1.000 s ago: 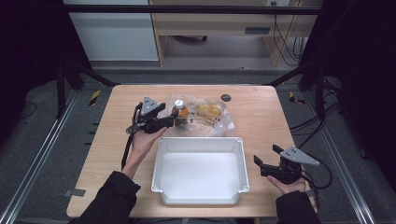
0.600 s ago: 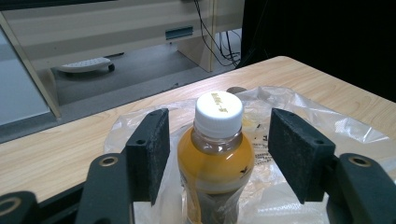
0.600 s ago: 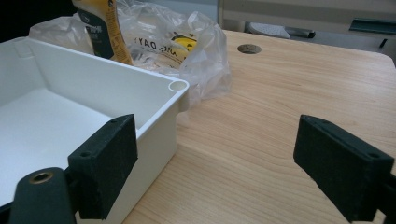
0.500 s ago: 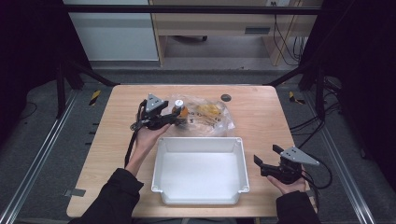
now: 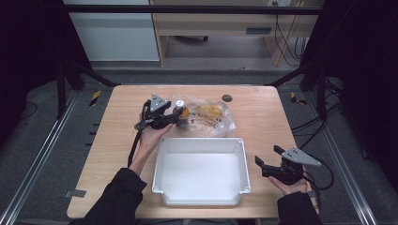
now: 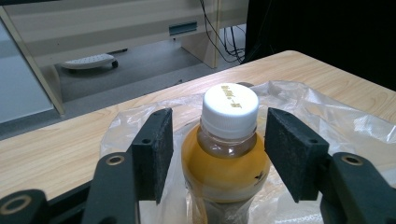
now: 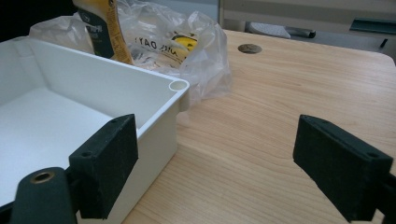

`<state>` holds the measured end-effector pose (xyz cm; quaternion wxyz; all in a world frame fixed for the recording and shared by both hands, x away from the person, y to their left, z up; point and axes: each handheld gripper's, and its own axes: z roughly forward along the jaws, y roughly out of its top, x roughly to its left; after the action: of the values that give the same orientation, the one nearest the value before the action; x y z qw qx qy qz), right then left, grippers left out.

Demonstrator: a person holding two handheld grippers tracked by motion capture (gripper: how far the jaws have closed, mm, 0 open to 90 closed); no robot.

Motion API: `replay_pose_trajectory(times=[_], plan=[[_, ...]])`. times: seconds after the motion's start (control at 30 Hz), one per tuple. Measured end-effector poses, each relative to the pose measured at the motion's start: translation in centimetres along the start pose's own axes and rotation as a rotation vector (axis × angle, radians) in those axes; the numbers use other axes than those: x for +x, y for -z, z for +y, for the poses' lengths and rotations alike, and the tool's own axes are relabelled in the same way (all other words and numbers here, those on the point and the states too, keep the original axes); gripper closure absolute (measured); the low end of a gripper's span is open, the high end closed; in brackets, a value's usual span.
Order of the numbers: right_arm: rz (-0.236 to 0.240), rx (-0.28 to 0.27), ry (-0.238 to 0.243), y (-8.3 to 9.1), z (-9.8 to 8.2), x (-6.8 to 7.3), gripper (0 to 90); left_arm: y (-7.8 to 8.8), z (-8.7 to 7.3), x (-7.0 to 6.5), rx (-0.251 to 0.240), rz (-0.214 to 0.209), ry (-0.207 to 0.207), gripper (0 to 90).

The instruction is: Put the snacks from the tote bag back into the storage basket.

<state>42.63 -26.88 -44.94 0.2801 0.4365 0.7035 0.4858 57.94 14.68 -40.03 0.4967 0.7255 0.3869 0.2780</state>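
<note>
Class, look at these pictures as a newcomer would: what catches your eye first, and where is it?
The orange drink bottle with its white cap stands out, upright in a clear plastic bag at the table's far side, framed between the left gripper's open jaws. Next comes the empty white tray at the near edge, with the right gripper open beside it.

Light wooden table (image 5: 98, 154) with rounded corners, centre of the frame. A white plastic bin (image 5: 202, 197) sits at lower centre; a crumpled clear plastic bag (image 5: 213, 117) lies just above it, holding a white-capped orange bottle (image 5: 179, 110). A round dark grommet (image 5: 227, 98) marks the upper edge.
</note>
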Motion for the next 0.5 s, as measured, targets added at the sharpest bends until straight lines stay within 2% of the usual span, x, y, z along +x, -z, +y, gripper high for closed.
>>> replay_pose_trajectory(times=[0.23,0.5], plan=[[0.001,-0.001,0.002,0.0,-0.01,0.0,14.3,-0.5,-0.17,0.03,0.002,-0.001,0.006,44.6],[0.002,-0.002,0.002,0.01,0.0,-0.01,14.4,-0.93,0.12,-0.27,0.008,-0.005,-0.009,47.0]])
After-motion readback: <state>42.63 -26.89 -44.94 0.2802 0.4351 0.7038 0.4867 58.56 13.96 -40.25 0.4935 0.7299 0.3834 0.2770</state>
